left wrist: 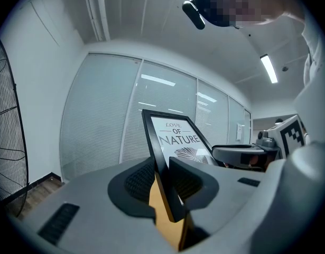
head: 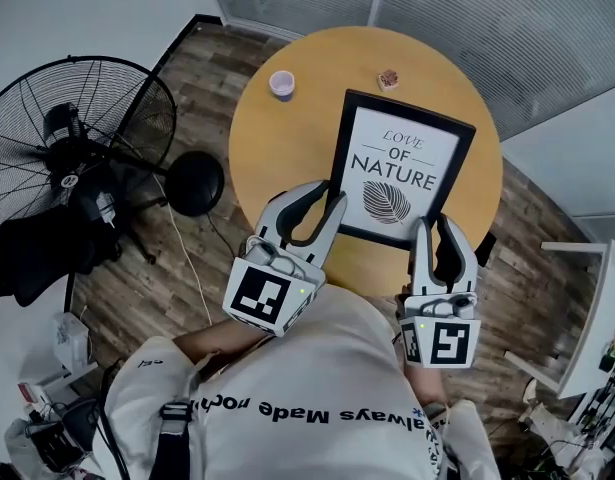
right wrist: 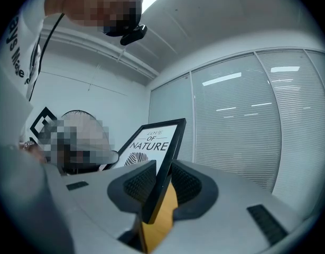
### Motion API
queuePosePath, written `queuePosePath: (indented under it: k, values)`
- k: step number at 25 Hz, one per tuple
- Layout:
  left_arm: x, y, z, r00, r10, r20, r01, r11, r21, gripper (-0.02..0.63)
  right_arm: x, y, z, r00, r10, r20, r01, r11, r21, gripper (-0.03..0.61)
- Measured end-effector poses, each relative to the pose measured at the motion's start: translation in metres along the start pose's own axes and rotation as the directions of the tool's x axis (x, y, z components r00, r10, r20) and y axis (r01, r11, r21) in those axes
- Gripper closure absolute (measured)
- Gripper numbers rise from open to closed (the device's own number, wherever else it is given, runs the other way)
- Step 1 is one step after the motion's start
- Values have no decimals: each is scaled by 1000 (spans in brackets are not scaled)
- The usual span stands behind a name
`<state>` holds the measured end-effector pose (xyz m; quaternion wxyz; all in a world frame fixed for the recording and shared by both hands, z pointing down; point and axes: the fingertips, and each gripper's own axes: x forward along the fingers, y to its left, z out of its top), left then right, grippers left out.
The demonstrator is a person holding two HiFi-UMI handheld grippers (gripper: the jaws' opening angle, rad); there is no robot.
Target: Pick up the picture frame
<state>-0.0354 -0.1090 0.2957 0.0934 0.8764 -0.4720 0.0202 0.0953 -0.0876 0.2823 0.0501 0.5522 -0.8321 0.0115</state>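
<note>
Seemingly the picture frame (head: 402, 168) is light and stiff, but its front may be fragile and its black border smooth, so the two near corners are the sensible places to hold. The left gripper (head: 327, 198) and the right gripper (head: 435, 226) both clench those corners, by the near edge of the round wooden table (head: 277, 148). A fan (head: 77, 138) stands on the plank floor beside it.

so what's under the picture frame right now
The round wooden table lies under the picture frame, whose near corners are gripped in the jaws of the left gripper and right gripper. The part of the table directly beneath is covered by the frame.
</note>
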Motion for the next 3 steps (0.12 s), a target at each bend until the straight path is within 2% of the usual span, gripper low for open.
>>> queuePosePath:
  k: [3]
  values:
    - [1,0,-2,1000,1,0,-1,1000,0,515,0,-1,-2,1000,1,1,-1,1000,0,472]
